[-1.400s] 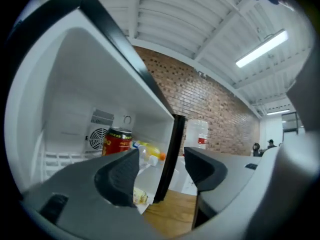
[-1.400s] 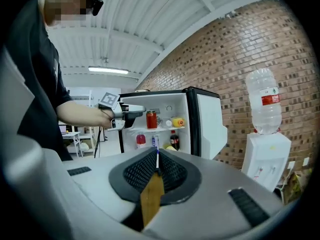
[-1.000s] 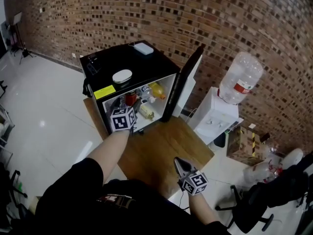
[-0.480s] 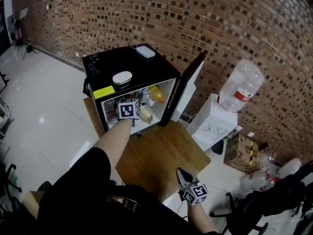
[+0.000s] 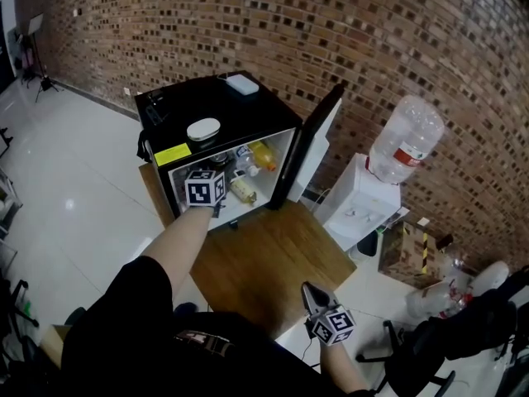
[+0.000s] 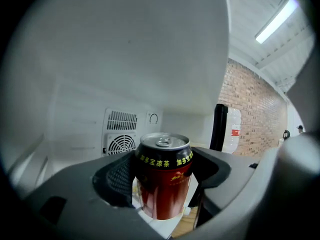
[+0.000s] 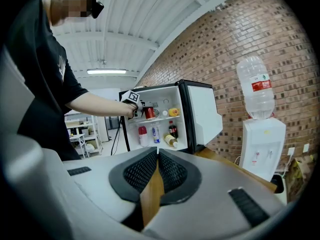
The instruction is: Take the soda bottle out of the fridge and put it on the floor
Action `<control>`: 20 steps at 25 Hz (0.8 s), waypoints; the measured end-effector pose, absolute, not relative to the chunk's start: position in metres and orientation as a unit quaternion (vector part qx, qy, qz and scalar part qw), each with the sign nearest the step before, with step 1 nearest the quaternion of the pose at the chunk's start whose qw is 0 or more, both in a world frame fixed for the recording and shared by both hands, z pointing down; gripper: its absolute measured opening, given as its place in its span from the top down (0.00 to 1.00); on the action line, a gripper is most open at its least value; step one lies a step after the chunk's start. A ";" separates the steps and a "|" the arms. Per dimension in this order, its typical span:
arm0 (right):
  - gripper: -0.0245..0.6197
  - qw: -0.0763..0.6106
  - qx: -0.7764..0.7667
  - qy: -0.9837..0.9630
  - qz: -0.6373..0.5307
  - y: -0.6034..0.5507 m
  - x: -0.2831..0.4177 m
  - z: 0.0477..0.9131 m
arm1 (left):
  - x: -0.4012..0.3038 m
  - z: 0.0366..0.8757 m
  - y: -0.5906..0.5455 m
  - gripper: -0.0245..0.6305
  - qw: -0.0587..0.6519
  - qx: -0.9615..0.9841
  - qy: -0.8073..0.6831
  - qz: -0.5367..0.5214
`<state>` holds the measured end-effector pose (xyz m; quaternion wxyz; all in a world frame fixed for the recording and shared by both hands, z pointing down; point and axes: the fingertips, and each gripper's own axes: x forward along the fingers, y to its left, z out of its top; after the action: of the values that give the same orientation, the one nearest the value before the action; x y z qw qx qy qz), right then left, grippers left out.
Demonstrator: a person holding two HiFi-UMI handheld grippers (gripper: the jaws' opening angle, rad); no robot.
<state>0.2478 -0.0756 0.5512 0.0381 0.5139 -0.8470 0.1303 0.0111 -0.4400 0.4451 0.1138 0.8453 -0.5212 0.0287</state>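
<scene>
Here, head view: left gripper (image 5: 212, 180) inside the fridge (image 5: 178, 104). Left gripper view: its jaws, just closing, clamp a red can (image 6: 165, 184). Right gripper view: right gripper (image 7: 156, 159) jaws together; soda bottle (image 7: 172, 129) stands below the left gripper, likely slippery; grip mid-body.

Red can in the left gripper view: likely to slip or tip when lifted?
The red can stands upright between the jaws of the left gripper, which have just been closing. Its glossy round wall may slip. The unopened tab suggests it is full, so heavy and stiff.
</scene>
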 end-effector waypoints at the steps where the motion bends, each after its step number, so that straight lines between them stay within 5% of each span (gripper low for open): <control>1: 0.93 0.039 0.514 -0.847 0.130 -0.077 0.246 0.551 | 0.013 0.441 -0.434 0.45 0.110 0.853 -0.510 0.024; 11: 0.91 0.033 0.529 -0.840 0.116 -0.091 0.245 0.542 | 0.082 0.419 -0.302 0.46 -0.006 0.961 -0.270 0.064; 20: 0.91 0.013 0.598 -0.792 0.119 -0.091 0.246 0.548 | 0.139 0.504 -0.214 0.46 -0.009 0.994 -0.052 0.097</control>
<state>0.2455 -0.0914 0.5480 0.0131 0.5983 -0.7922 0.1191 0.1395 -0.2142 0.5043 -0.0088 0.9939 -0.0522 0.0967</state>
